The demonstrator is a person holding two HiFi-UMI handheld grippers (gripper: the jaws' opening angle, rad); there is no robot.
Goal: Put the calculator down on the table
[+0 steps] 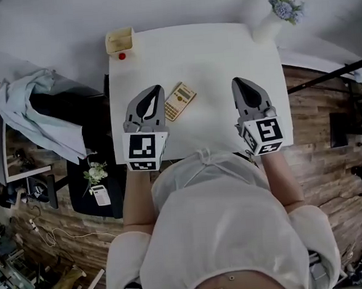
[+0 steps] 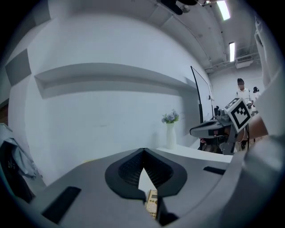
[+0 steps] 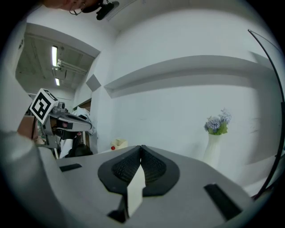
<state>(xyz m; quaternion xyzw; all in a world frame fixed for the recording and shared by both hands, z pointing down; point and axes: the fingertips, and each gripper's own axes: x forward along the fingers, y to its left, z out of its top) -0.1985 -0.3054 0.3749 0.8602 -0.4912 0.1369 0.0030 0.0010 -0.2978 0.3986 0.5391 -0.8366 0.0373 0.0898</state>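
Note:
The tan calculator [image 1: 180, 101] lies flat on the white table [image 1: 206, 59], slightly left of the middle. My left gripper [image 1: 157, 88] hovers just to its left, jaws shut and empty. In the left gripper view the shut left gripper [image 2: 143, 151] points nearly level, and the calculator [image 2: 152, 202] shows below through the gap behind the pads. My right gripper [image 1: 236, 81] hangs over the table's right half, well apart from the calculator. The right gripper [image 3: 141, 147] is shut too, with only white tabletop seen beneath it.
A small yellow box [image 1: 119, 40] with a red item [image 1: 121, 56] beside it stands at the table's far left corner. A white vase of flowers [image 1: 270, 20] stands at the far right corner. A dark chair draped with pale cloth [image 1: 36, 114] stands left of the table.

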